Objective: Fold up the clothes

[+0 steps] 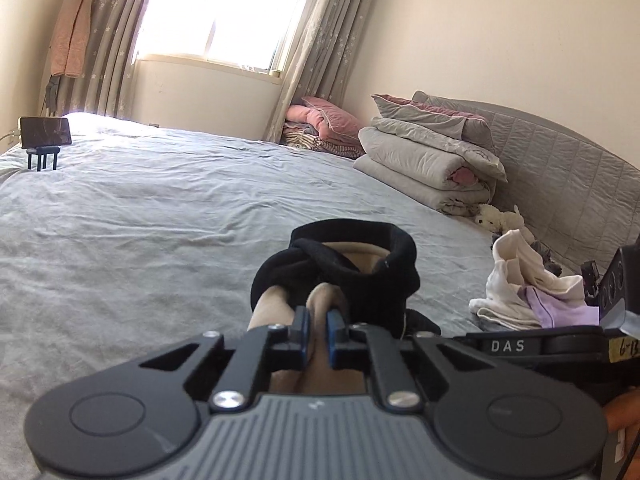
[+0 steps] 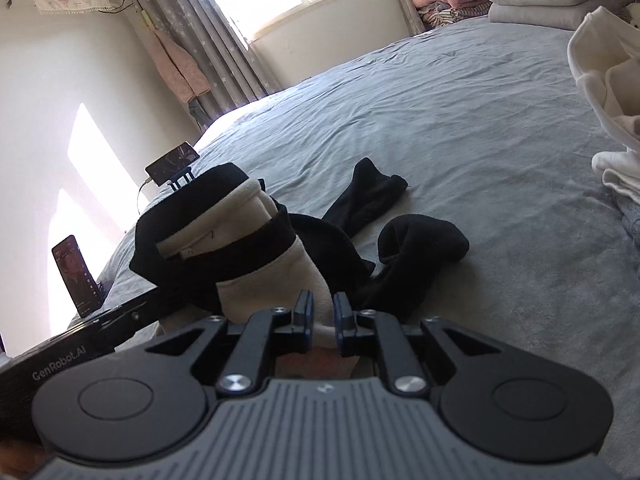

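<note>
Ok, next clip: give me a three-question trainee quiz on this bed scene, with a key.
1. True or false: both tongs grip the black and beige garment.
2. Multiple choice: what lies beside the grey headboard? A) a laundry basket B) a pile of white and lilac clothes C) a suitcase
3. Fill in: the phone on a stand sits on the ____.

Key
1. True: left tongs and right tongs each pinch beige fabric.
2. B
3. bed
</note>
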`<control>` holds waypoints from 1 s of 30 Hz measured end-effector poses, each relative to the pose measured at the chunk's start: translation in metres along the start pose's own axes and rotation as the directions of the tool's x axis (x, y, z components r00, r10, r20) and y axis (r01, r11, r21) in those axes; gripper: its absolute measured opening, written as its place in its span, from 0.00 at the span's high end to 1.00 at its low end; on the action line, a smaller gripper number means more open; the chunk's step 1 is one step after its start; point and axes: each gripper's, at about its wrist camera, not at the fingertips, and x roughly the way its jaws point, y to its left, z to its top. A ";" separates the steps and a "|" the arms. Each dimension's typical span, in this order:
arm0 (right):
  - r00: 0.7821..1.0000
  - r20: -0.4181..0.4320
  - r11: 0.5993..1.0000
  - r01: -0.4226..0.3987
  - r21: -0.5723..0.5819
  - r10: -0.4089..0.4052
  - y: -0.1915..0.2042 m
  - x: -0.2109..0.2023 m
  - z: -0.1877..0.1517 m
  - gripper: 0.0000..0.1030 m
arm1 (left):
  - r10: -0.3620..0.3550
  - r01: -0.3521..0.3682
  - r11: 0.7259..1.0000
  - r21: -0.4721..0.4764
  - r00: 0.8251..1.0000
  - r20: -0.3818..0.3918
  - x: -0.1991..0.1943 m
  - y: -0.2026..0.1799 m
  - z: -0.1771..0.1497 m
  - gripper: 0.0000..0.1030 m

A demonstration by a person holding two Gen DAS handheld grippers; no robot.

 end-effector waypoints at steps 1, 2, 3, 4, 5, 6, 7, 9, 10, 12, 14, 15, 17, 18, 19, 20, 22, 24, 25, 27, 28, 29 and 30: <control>1.000 0.009 1.000 -0.013 0.006 0.013 0.001 -0.002 0.001 0.81 | 0.012 -0.012 1.000 -0.004 1.000 0.018 -0.005 0.001 0.002 0.92; 1.000 0.018 1.000 -0.026 0.012 0.026 0.003 -0.004 0.001 0.81 | 0.025 -0.025 1.000 -0.011 0.999 0.035 -0.011 0.004 0.004 0.92; 0.999 0.027 0.999 -0.038 0.017 0.038 0.004 -0.005 0.002 0.81 | 0.039 -0.038 0.999 -0.021 0.998 0.052 -0.017 0.008 0.007 0.92; 0.998 0.034 0.999 -0.045 0.019 0.044 0.005 -0.006 0.002 0.81 | 0.051 -0.049 0.998 -0.030 0.997 0.062 -0.022 0.011 0.008 0.92; 0.998 0.038 0.999 -0.045 0.019 0.044 0.007 -0.006 0.002 0.81 | 0.061 -0.059 0.997 -0.039 0.996 0.067 -0.026 0.016 0.010 0.92; 0.998 0.042 0.999 -0.045 0.019 0.044 0.008 -0.006 0.002 0.81 | 0.071 -0.068 0.996 -0.049 0.995 0.072 -0.030 0.020 0.011 0.92; 0.998 0.041 0.999 -0.044 0.020 0.043 0.009 -0.005 0.002 0.81 | 0.084 -0.080 0.995 -0.056 0.994 0.075 -0.034 0.024 0.012 0.92; 0.999 0.036 0.999 -0.042 0.022 0.041 0.010 -0.002 0.001 0.80 | 0.110 -0.105 0.992 -0.070 0.991 0.079 -0.041 0.033 0.013 0.92; 0.999 0.033 0.999 -0.040 0.023 0.039 0.011 0.000 0.001 0.79 | 0.122 -0.116 0.990 -0.077 0.989 0.081 -0.045 0.037 0.013 0.92; 0.999 0.025 0.999 -0.034 0.021 0.034 0.013 0.003 -0.001 0.72 | 0.144 -0.136 0.987 -0.091 0.986 0.087 -0.052 0.045 0.014 0.92; 0.999 0.024 0.999 -0.034 0.020 0.033 0.016 0.007 -0.002 0.58 | 0.173 -0.164 0.981 -0.102 0.981 0.092 -0.059 0.053 0.016 0.92; 0.999 0.023 0.999 -0.037 0.016 0.036 0.018 0.009 -0.003 0.57 | 0.189 -0.178 0.978 -0.107 0.978 0.094 -0.063 0.058 0.016 0.92; 0.999 0.015 0.999 -0.043 0.005 0.043 0.024 0.013 -0.005 0.57 | 0.216 -0.204 0.971 -0.123 0.972 0.094 -0.069 0.067 0.017 0.92; 0.999 0.012 0.999 -0.044 0.000 0.044 0.026 0.015 -0.006 0.57 | 0.231 -0.217 0.967 -0.137 0.968 0.094 -0.072 0.072 0.018 0.92; 0.999 0.008 0.999 -0.046 -0.005 0.046 0.030 0.018 -0.007 0.57 | 0.248 -0.232 0.960 -0.153 0.964 0.093 -0.075 0.079 0.018 0.92; 0.999 0.004 0.999 -0.048 -0.010 0.049 0.034 0.020 -0.008 0.57 | 0.261 -0.244 0.955 -0.167 0.961 0.092 -0.078 0.084 0.018 0.92; 0.998 -0.005 0.998 -0.057 -0.014 0.056 0.039 0.024 -0.010 0.57 | 0.282 -0.262 0.946 -0.191 0.955 0.090 -0.084 0.093 0.017 0.92; 0.998 -0.014 0.998 -0.064 -0.021 0.064 0.046 0.030 -0.012 0.57 | 0.303 -0.280 0.936 -0.214 0.949 0.086 -0.089 0.102 0.016 0.92; 0.998 -0.018 0.997 -0.067 -0.026 0.066 0.049 0.033 -0.013 0.57 | 0.314 -0.288 0.931 -0.226 0.946 0.085 -0.091 0.107 0.016 0.92; 0.997 -0.027 0.997 -0.071 -0.037 0.070 0.057 0.039 -0.015 0.57 | 0.333 -0.306 0.921 -0.242 0.939 0.080 -0.096 0.114 0.015 0.92; 0.997 -0.029 0.997 -0.071 -0.042 0.070 0.059 0.041 -0.016 0.57 | 0.342 -0.315 0.918 -0.242 0.937 0.076 -0.098 0.116 0.015 0.92; 0.997 -0.030 0.997 -0.066 -0.050 0.065 0.061 0.044 -0.017 0.57 | 0.352 -0.327 0.914 -0.241 0.933 0.070 -0.099 0.119 0.015 0.92; 0.998 -0.032 0.996 -0.061 -0.059 0.059 0.064 0.047 -0.019 0.57 | 0.364 -0.340 0.909 -0.241 0.930 0.060 -0.100 0.122 0.014 0.92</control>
